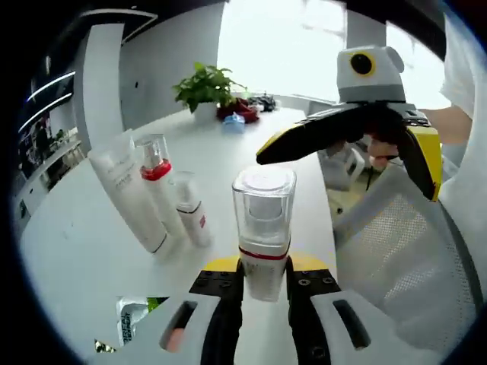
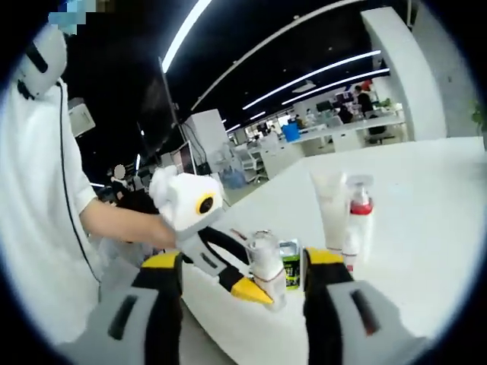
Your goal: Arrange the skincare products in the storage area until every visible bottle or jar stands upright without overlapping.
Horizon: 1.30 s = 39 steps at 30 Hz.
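Bottle (image 1: 263, 228) upright, clamped by left gripper (image 1: 265, 293) | right gripper (image 2: 242, 285) spread wide | step: placing | next: set beside tubes (image 1: 129, 194) at ten o'clock

A white table (image 1: 68, 251) carries a tube (image 1: 128, 190), two bottles, and a potted plant (image 1: 204, 90).

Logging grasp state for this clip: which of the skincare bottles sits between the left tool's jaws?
The clear-capped bottle with the red band, between the left tool jaws. The white tube, red-collared pump bottle and small bottle stand apart behind.
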Tool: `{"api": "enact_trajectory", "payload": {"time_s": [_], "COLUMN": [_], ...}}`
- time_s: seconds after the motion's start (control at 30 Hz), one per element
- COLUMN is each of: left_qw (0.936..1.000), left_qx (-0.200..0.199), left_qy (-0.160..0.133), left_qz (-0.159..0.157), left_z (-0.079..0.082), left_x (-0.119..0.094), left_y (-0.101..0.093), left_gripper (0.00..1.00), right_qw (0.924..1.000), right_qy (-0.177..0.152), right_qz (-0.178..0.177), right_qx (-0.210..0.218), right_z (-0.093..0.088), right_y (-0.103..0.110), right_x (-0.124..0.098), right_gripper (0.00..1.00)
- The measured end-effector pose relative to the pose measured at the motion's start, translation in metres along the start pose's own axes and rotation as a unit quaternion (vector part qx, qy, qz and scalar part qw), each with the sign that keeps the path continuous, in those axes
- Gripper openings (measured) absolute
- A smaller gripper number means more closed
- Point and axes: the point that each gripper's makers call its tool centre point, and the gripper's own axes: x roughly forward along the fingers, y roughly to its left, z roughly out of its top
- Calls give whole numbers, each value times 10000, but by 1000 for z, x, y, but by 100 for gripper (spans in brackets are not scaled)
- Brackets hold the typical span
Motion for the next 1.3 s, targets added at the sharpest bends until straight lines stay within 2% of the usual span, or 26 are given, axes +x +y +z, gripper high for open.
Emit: {"api": "enact_trajectory", "payload": {"time_s": [0.13, 0.27, 0.4, 0.47, 0.73, 1.1, 1.3], "left_qw": [9997, 9995, 9996, 9993, 9992, 9988, 9983], "left_qx": [136, 232, 182, 221, 229, 234, 166], "left_qy": [-109, -34, -84, -268, -276, -400, -539], "left_qz": [162, 225, 189, 141, 183, 135, 139], "left_z": [-2, -7, -9, -5, -9, -16, -13], "left_x": [11, 20, 25, 27, 35, 44, 45], "left_y": [13, 21, 27, 30, 43, 46, 48], "left_gripper": [18, 18, 18, 18, 18, 18, 18], "right_qw": [9995, 9982, 9963, 9954, 9927, 9911, 9904], "right_qy": [-33, -27, -6, 20, 85, 89, 93], "right_qz": [-314, -577, -828, -925, -1139, -1234, -1257], "right_qx": [67, 144, 208, 240, 394, 493, 567], "right_z": [-3, -8, -14, -18, -30, -35, -38], "right_y": [-15, -28, -40, -45, -58, -62, -64], "right_x": [-5, -11, -17, -20, -27, -27, -28], "right_gripper": [84, 90, 94, 94, 94, 95, 97]}}
